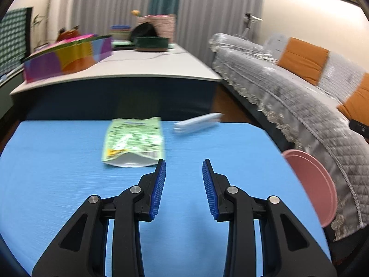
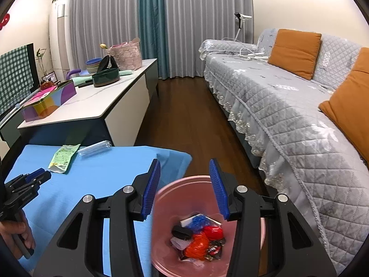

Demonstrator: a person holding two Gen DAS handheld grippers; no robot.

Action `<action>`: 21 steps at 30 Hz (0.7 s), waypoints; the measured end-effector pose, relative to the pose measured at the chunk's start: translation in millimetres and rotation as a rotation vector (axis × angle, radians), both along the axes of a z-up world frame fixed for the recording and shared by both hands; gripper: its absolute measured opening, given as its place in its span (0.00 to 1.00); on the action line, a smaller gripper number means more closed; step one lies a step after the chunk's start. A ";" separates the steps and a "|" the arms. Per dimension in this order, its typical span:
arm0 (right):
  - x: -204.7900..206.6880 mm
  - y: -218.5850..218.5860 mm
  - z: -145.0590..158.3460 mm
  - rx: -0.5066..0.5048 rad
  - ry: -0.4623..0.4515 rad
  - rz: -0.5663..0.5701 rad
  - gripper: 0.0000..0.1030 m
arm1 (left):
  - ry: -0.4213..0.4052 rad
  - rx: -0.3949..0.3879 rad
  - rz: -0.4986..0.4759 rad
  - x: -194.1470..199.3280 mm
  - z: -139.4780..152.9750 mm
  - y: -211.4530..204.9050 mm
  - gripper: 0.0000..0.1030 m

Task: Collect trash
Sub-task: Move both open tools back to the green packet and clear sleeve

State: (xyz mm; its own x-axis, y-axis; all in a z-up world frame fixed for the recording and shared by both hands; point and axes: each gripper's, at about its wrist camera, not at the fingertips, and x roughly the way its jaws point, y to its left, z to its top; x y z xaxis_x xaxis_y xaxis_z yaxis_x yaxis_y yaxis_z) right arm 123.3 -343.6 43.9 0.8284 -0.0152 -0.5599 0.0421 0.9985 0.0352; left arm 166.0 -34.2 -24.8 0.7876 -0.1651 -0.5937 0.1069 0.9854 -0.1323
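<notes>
**A:** Left wrist view first: what is the left gripper [image 1: 184,161] doing?

**B:** Its jaws stand partly apart with nothing between the blue pads. It points down at the blue mat [image 1: 57,173], just short of the green snack pouch [image 1: 135,142], which lies flat with its open white end toward the tongs. That alignment suggests the pouch is the next pickup.

**A:** And the right gripper [image 2: 184,161]?

**B:** Also partly open and empty. It hangs above the pink bin [image 2: 166,191], which stands on the floor against the mat's right edge. Hovering there makes sense if the bin is the drop point (red, blue and black wrappers already lie at its bottom).

**A:** What trash remains on the surface?

**B:** Two items, both near the far edge of the mat: the green pouch and, just beside it to the right, a clear plastic wrapper [image 2: 94,149]. They lie close together but do not appear to touch. Both sit well apart from the bin, so each needs carrying across the mat.

**A:** The person?

**B:** Only a hand [image 2: 16,235] shows, gripping the left tool's handle at the lower left of the right wrist view.

**A:** Surroundings?

**B:** Beyond the mat stands a white-topped low table [image 2: 96,106] carrying a multicoloured box [image 2: 49,102], a dark green bowl [image 2: 106,77] and a pink basket [image 2: 125,56]. A sofa [image 2: 276,97] in a grey quilted cover with orange cushions [image 2: 295,52] runs along the right. Brown wood floor lies between; grey and teal curtains close the back wall.
</notes>
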 end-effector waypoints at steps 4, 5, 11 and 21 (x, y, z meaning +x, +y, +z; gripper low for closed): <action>11.6 18.6 -3.4 0.006 -0.004 0.022 0.44 | 0.016 -0.032 0.068 10.2 -6.8 28.0 0.32; 13.7 22.5 -4.7 0.007 -0.004 0.027 0.44 | 0.021 -0.036 0.082 12.5 -8.8 33.6 0.32; 31.5 50.7 -19.2 0.008 0.014 0.074 0.44 | 0.070 -0.161 0.115 25.7 -21.5 59.7 0.32; 52.8 78.1 -33.2 0.026 0.033 0.126 0.44 | 0.123 -0.270 0.125 54.4 -41.7 55.8 0.32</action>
State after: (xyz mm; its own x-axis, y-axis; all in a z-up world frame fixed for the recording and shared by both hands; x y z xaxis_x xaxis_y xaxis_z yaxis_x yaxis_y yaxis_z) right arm 176.1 -265.4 10.7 0.8040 0.1029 -0.5857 -0.0824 0.9947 0.0616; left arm 220.5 21.6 -66.5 0.7365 -0.2358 -0.6340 -0.0462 0.9176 -0.3949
